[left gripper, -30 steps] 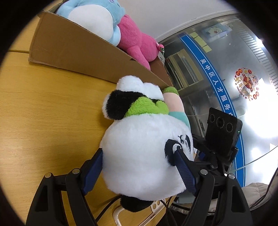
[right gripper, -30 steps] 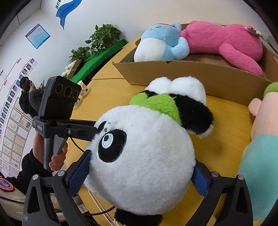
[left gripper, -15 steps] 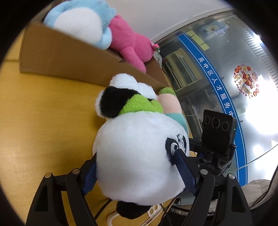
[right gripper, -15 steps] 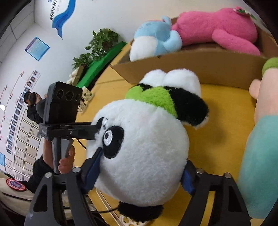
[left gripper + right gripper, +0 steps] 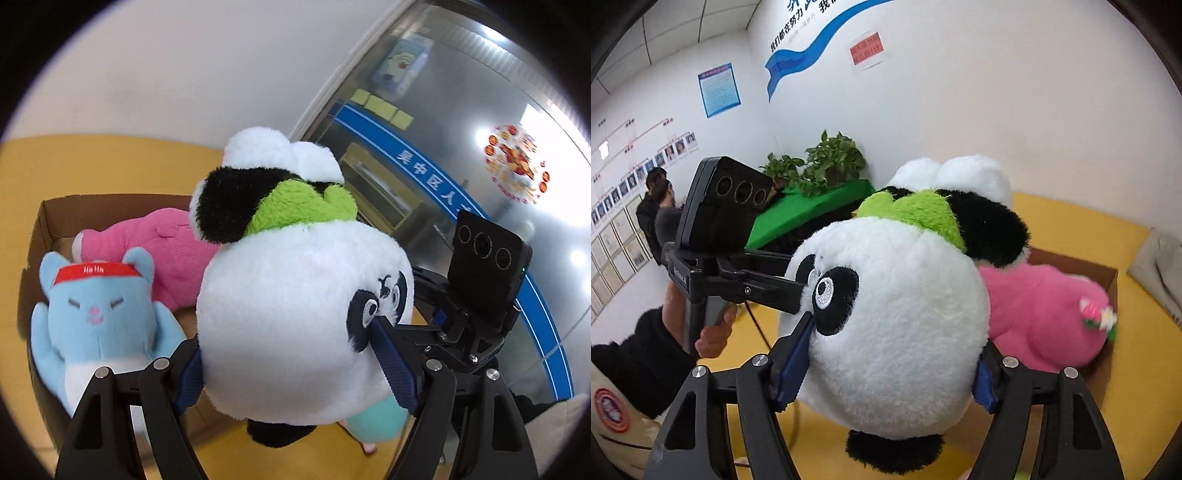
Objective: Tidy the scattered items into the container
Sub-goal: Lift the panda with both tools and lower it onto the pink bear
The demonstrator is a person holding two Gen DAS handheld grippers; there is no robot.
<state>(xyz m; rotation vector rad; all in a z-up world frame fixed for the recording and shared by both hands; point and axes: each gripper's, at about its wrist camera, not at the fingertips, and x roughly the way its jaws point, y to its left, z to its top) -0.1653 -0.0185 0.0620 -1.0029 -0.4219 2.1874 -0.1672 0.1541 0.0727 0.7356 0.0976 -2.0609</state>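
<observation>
A big white panda plush point(image 5: 295, 314) with black ears and a green scarf is held up in the air by both grippers at once. My left gripper point(image 5: 291, 369) is shut on its round head. My right gripper point(image 5: 886, 369) is shut on the same head point(image 5: 901, 325) from the other side. The cardboard box point(image 5: 107, 205) lies below and beyond the panda. A blue plush point(image 5: 96, 317) and a pink plush point(image 5: 173, 251) lie inside the box. The pink plush point(image 5: 1045, 314) also shows in the right wrist view.
The yellow wooden table point(image 5: 1082, 229) carries the box point(image 5: 1104, 277). A teal and pink plush point(image 5: 373, 424) lies on the table below the panda. Potted plants point(image 5: 827, 162) on a green stand and two people point(image 5: 657, 206) are at the far wall.
Both grippers have lifted the panda off the table and carried it toward the box. The box interior with the blue and pink plush is now seen from above.
</observation>
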